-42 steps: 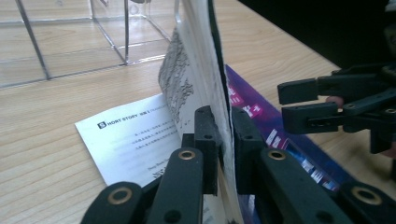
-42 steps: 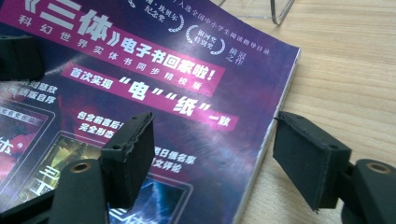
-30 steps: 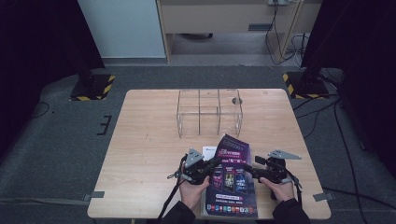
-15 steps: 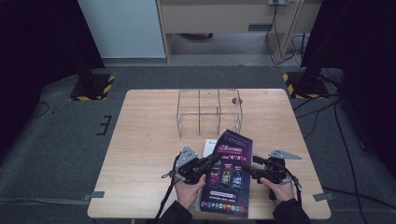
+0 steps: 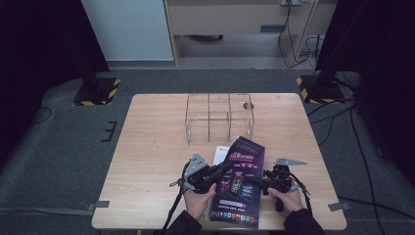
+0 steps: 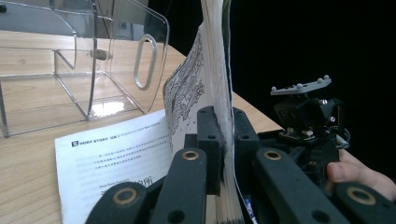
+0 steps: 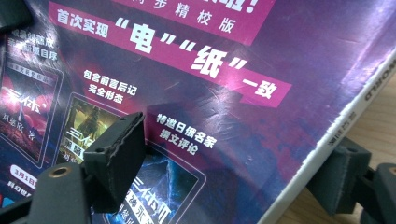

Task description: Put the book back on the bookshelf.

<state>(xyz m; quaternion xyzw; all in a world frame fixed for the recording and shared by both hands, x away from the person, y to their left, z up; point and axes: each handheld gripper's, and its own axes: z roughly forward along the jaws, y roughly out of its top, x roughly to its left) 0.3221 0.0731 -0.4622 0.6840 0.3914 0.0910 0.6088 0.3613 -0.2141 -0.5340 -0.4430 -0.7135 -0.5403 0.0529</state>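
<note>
Left black two-jaw gripper (image 5: pixel 221 169) was clamped on a sheaf of pages and the back cover of the purple glossy magazine (image 5: pixel 239 182), the pads pinching the paper edge-on in the left gripper view (image 6: pixel 219 140). Magazine lay near the front edge of the pale wooden table (image 5: pixel 147 156), lifted and partly opened, a white printed page (image 6: pixel 116 158) flat beneath it. Clear acrylic divided box (image 5: pixel 219 116) stood behind it, apart, mid-table. Right black two-jaw gripper (image 5: pixel 255 181) sat at the spine side, jaws spread either side of the spine (image 7: pixel 219 163); whether either pad touched was hard to tell.
</note>
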